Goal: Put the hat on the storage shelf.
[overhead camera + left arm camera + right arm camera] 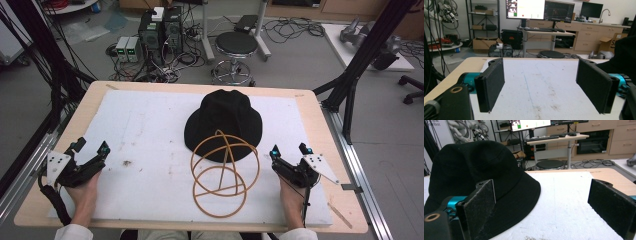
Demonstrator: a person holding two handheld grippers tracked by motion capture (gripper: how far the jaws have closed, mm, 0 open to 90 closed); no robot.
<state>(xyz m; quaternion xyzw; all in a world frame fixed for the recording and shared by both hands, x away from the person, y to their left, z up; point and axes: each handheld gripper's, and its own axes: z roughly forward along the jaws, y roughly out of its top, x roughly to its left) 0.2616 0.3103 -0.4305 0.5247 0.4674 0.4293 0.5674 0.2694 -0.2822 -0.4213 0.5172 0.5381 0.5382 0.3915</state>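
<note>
One wooden table [310, 107] carries one big white foam sheet [150, 130] that covers most of its top. On the sheet sits one black bucket hat [223, 122], nearer the far edge and a bit toward the right side, with its brim lying flat on the foam. Just in front of the hat is one wire stand [223, 172] made of thin tan rings. I can count three rings: one flat at the bottom near the front edge, and two bigger ones that cross each other and lean up onto the hat's brim.

There are two grippers, each held by one hand. The left gripper [90, 148] is by the left edge of the sheet, well away from the hat. Its two jaws are spread wide with nothing between them. The right gripper [290, 149] is by the right edge, near the hat's brim and the stand. Its jaws are spread wide too, and hold nothing.
</note>
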